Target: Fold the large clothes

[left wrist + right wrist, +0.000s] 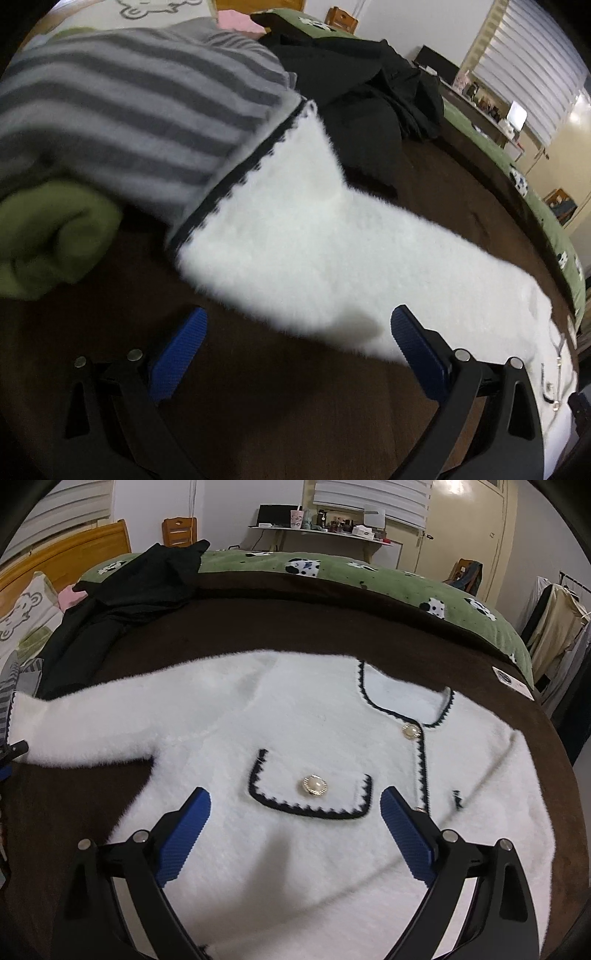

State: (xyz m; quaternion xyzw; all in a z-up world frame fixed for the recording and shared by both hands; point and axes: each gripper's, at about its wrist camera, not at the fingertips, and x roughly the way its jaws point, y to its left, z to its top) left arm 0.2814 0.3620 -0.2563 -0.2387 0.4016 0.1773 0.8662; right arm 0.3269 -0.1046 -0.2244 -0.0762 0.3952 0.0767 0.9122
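- The white fuzzy cardigan (295, 738) lies spread face up on the brown blanket (258, 627), filling the centre and lower half of the right wrist view; its pocket (310, 786) with a pearl button sits mid-frame and the dark-trimmed neckline (402, 698) is right of centre.
- One sleeve (332, 240) runs diagonally across the left wrist view, its dark-edged cuff (236, 177) touching a grey striped garment (129, 103) in the upper left.
- The left gripper (295, 354) is spread wide and empty, low in its frame at the sleeve's near edge.
- The right gripper (295, 830) is likewise spread and holds nothing, poised over the cardigan's body below the pocket.
- Risk: the cuff lies against the striped garment, so a grab there could catch both and drag the pile along.
- Risk: the plush knit looks thick and slippery; a shallow pinch may slide off, or take only the top layer and leave the fold crooked.
- The room: a bed with a green cow-print quilt (369, 572) along the top, a black garment (129, 590) upper left, a cluttered desk (325, 528) and blinds beyond.
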